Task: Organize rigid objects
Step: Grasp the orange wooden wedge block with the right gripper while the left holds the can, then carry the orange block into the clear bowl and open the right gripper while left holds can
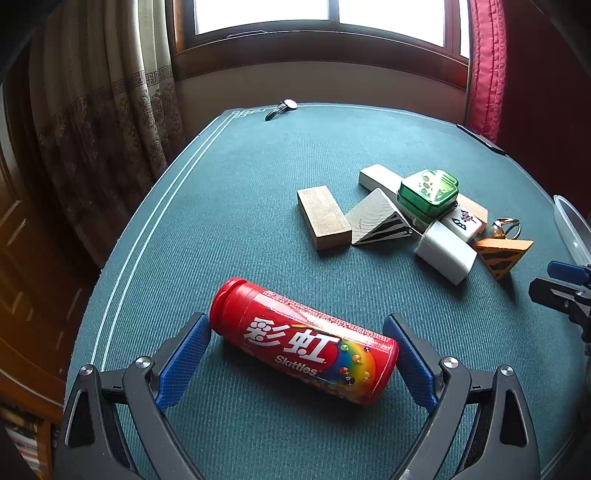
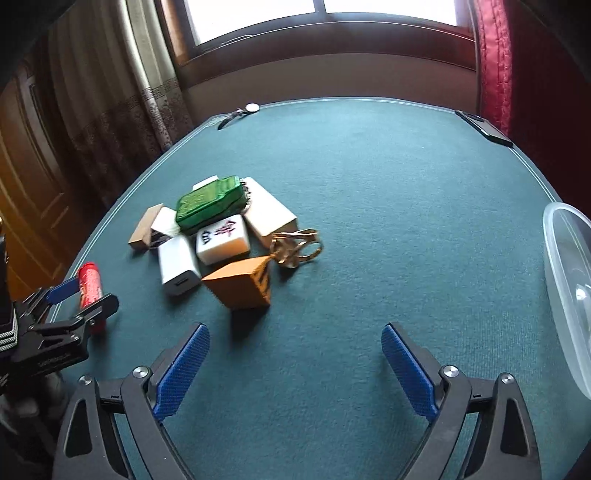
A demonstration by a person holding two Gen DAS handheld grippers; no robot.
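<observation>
I see a matt, woven green cloth on the table (image 1: pixel 258 192), and on it a glossy red plastic Skittles bottle (image 1: pixel 306 343) and a raw, grainy wooden block (image 1: pixel 323 217). The green tin (image 1: pixel 428 192) shines like lacquered metal. By the right edge a clear plastic container (image 2: pixel 569 266) looks smooth.

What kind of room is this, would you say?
Probably a room in a home, perhaps a games or sitting room: a green felt-topped table with a mahjong tile on it, patterned curtains and a wood-framed window behind.
</observation>
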